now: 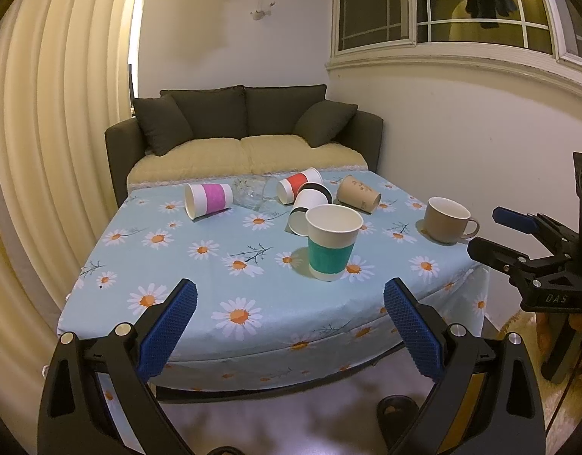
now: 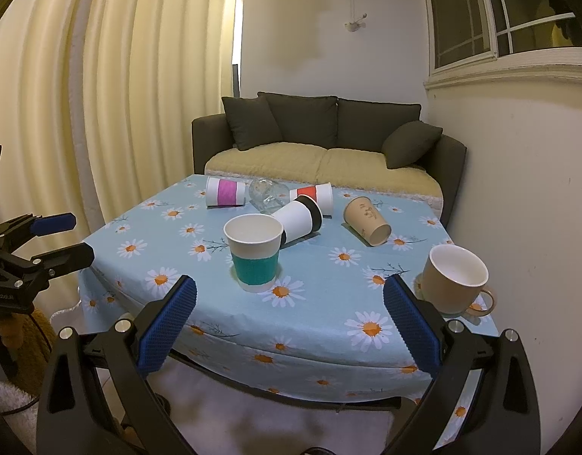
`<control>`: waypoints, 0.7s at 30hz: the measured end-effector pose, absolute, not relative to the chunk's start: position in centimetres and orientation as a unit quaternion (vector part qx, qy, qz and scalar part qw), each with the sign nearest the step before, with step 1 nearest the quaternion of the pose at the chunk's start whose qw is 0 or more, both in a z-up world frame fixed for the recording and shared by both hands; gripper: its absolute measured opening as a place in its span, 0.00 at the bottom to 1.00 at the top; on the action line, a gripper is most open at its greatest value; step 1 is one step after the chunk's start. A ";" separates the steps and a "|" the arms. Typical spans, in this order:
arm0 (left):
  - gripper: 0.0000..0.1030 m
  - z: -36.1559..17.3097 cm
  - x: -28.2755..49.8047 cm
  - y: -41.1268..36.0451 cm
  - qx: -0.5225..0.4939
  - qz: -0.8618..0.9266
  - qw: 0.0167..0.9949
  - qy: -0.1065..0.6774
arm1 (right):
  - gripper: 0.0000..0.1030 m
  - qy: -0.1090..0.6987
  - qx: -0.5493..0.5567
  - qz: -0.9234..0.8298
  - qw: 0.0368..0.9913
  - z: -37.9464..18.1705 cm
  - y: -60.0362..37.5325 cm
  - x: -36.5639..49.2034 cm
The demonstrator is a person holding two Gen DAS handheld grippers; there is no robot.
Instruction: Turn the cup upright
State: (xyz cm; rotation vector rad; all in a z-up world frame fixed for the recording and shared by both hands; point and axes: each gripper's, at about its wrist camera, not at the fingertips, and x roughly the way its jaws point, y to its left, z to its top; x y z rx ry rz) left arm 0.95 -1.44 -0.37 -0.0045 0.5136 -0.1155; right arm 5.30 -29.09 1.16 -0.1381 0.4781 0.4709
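I have both tools pulled back off the near edge of the table, short of every cup. My left gripper has its blue pads spread wide with nothing between them, and my right gripper is spread just as wide and holds nothing either. In the left wrist view I see the right tool off to the side, beyond the table's corner.

On the daisy-print cloth, the green-banded paper cup stands upright, mouth up, nearest to me and roughly ahead of both tools. The beige mug also stands upright near the right edge, its handle pointing right.

The rest lie on their sides farther back. The black-banded cup lies just behind the green one, its mouth toward me. The red-banded cup lies behind that, and I cannot tell whether the two touch. The brown cup lies to their right, and the pink-banded cup lies well to the left. A clear glass lies between the pink and red cups.

A dark sofa sits behind the table.
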 end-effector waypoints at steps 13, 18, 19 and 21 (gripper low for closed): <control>0.94 -0.6 0.9 -1.3 0.000 -0.057 0.965 0.256 | 0.95 0.235 -0.067 0.232 0.942 1.1 -29.1 5.3; 0.94 -0.6 0.9 -1.3 0.000 -0.058 0.965 0.256 | 0.95 0.237 -0.069 0.232 0.941 1.0 -29.0 5.4; 0.94 -0.6 0.9 -1.3 -0.001 -0.058 0.965 0.256 | 0.95 0.237 -0.069 0.233 0.941 1.0 -28.9 5.4; 0.94 -0.6 1.0 -1.3 0.000 -0.058 0.965 0.257 | 0.95 0.237 -0.070 0.233 0.941 1.0 -28.8 5.4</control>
